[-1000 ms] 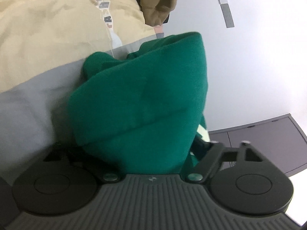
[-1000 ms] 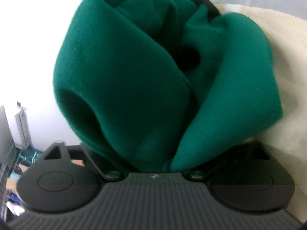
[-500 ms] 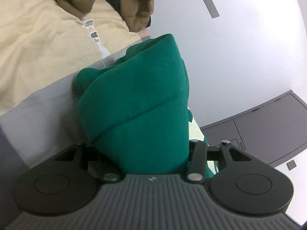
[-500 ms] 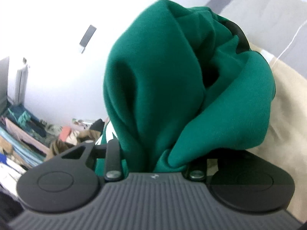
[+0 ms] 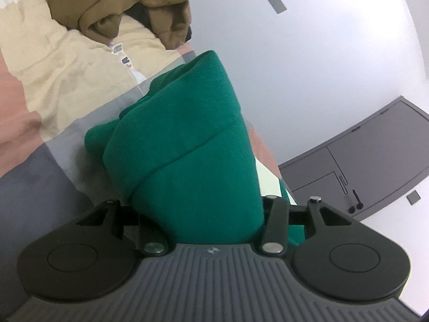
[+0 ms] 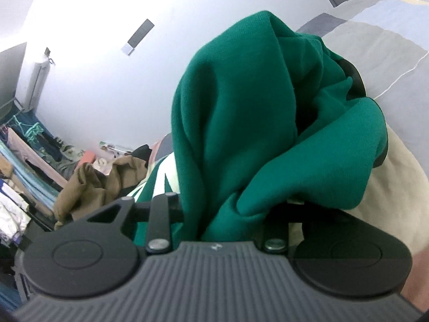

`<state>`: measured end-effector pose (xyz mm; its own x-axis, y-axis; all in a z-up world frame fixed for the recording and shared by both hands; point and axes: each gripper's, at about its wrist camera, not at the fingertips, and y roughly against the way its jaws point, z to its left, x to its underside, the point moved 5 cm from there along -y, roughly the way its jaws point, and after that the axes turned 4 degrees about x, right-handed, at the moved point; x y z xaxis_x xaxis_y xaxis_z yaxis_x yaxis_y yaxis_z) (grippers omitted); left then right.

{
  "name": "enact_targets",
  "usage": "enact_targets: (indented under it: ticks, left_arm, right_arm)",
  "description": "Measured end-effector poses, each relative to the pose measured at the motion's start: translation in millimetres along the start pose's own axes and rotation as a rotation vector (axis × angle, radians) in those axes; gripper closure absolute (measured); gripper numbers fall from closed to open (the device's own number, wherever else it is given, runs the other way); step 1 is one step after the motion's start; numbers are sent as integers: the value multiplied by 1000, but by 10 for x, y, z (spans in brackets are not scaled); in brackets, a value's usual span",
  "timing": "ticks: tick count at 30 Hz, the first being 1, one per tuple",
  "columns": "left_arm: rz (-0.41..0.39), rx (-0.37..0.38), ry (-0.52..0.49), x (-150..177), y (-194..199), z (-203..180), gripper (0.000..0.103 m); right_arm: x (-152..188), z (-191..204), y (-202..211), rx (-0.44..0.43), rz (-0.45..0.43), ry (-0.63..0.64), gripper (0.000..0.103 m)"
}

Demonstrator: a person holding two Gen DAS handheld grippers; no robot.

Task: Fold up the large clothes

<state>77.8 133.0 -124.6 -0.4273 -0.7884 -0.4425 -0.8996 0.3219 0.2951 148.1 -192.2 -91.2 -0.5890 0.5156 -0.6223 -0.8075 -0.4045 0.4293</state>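
Green garment (image 5: 187, 145) bunched thick (folds overlapping); plain, unpatterned knit.

A thick, deep-green fleece garment (image 5: 185, 145) is bunched into rounded folds (a pale printed panel shows beneath), standing upright above a patchwork bedspread (image 5: 40, 177).
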Motion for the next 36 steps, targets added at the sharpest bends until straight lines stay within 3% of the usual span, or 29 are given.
enact_targets:
  ticks: [17,22,24,28,31,36]
  left_arm:
    - [27,105,-54,225,562,-502,52]
    - [13,158,-101,257,568,-864,53]
    - [5,180,-133,270,548,-1015,58]
    - [47,125,-170,381,372,-1109,61]
    - [90,56,-163,469,258,-959,61]
    - [112,51,-141,500,318,-811,61]
  right_arm:
    - [-224,-15,756,-110,-6,18,64]
    - [-455,58,921,-153,-58,49,73]
    - [-593,81,1019,-165,-94,89,87]
    - [-749,-27,1024,-114,-70,76,87]
    - [-700,-182,978,-130,-40,22,88]
    - [-548,-340,895,-84,15,-12,88]
